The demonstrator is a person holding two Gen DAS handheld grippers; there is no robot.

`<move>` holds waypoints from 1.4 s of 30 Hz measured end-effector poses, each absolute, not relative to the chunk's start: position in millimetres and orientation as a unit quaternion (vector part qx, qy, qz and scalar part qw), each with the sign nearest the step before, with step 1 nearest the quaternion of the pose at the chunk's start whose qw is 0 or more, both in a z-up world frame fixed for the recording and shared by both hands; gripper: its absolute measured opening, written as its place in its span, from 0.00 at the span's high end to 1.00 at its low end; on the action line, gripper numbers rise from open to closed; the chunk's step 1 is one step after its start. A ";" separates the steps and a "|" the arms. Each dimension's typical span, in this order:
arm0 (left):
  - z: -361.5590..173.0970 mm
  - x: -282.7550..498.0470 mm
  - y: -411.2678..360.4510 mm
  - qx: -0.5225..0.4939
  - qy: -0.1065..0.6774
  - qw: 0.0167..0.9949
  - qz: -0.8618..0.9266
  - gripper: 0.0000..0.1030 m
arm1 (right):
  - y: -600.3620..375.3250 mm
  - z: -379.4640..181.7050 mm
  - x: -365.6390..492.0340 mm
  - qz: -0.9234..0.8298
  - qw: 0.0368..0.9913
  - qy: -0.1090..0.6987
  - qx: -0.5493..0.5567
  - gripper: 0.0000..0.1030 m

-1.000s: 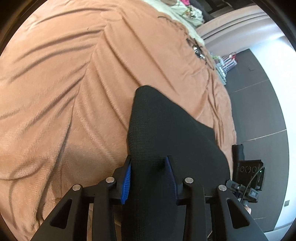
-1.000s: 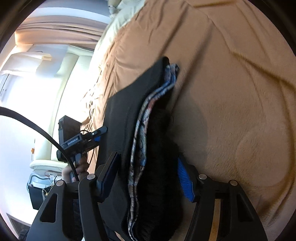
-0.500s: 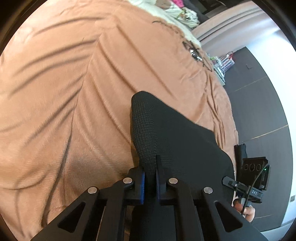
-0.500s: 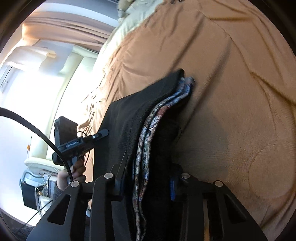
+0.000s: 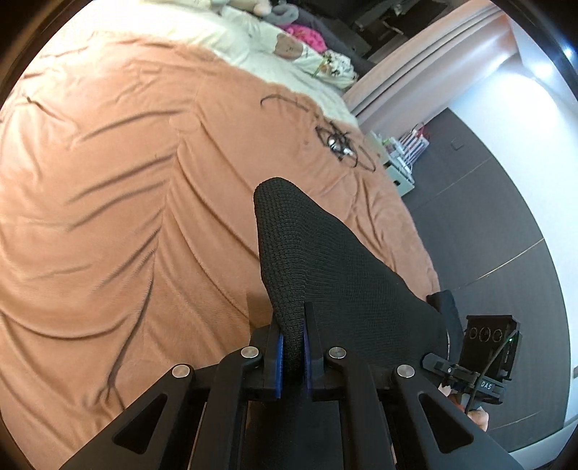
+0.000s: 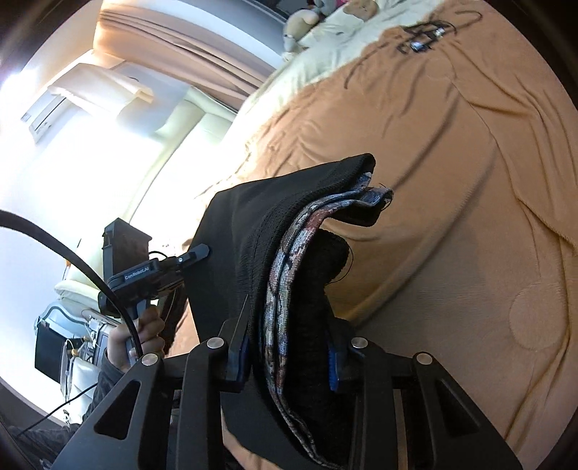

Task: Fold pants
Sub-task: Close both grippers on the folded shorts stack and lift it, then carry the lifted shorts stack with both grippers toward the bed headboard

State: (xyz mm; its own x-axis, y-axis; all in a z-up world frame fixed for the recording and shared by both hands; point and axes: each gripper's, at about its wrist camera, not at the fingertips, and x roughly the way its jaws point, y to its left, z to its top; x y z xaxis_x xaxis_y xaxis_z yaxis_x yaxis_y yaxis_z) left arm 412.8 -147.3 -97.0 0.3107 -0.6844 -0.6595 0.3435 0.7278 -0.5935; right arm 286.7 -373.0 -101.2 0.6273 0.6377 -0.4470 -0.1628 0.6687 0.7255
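A wide bed (image 5: 108, 180) fills most of both views, covered by a rumpled peach-brown blanket (image 6: 469, 180) whose creases run across a broad bare stretch ahead of and to the left of the left gripper. The far edge of the blanket gives way to a cream sheet (image 5: 224, 32) with soft toys (image 5: 289, 47) and bright clothes near the headboard. A small tangle of dark cable (image 5: 337, 142) lies on the blanket near that edge, well apart from the garment. To the right of the bed the blanket's side edge drops to a dark floor (image 5: 505, 217).

The pants (image 5: 325, 274), black knit with a patterned inner face (image 6: 285, 274) visible from the right wrist, are lifted off the blanket and stretched between the two grippers, their folded corner jutting forward over the bed.

The left gripper (image 5: 292, 347) is nearly closed, its blue pads (image 5: 278, 361) pinching a narrow ridge of the black fabric. The right gripper (image 6: 289, 347) stands wider, clamped around a thick bunch of several layers.

In the right wrist view the person's left hand (image 6: 141, 332) wraps the handle of the other gripper, held to the left of the hanging cloth beside the bed. A black cable (image 6: 72, 260) arcs over it.
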 end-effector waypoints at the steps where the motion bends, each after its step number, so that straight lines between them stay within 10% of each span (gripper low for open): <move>1: -90.9 409.2 -145.3 -0.176 0.484 0.793 -0.326 0.92 | -368.8 -97.2 281.9 0.241 0.842 0.356 0.327 0.73; 42: 111.3 219.3 31.6 -0.207 0.297 0.887 -0.287 0.92 | -277.5 -0.9 228.1 0.358 0.877 0.255 0.191 0.73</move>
State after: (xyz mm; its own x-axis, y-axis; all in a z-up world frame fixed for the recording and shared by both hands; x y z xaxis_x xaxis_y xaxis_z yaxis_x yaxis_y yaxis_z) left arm 219.3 31.6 111.3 0.6586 -0.6320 -0.4083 0.3864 0.7497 -0.5373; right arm 228.1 -277.5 -0.9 0.6128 0.7264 -0.3111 -0.5314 0.6702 0.5182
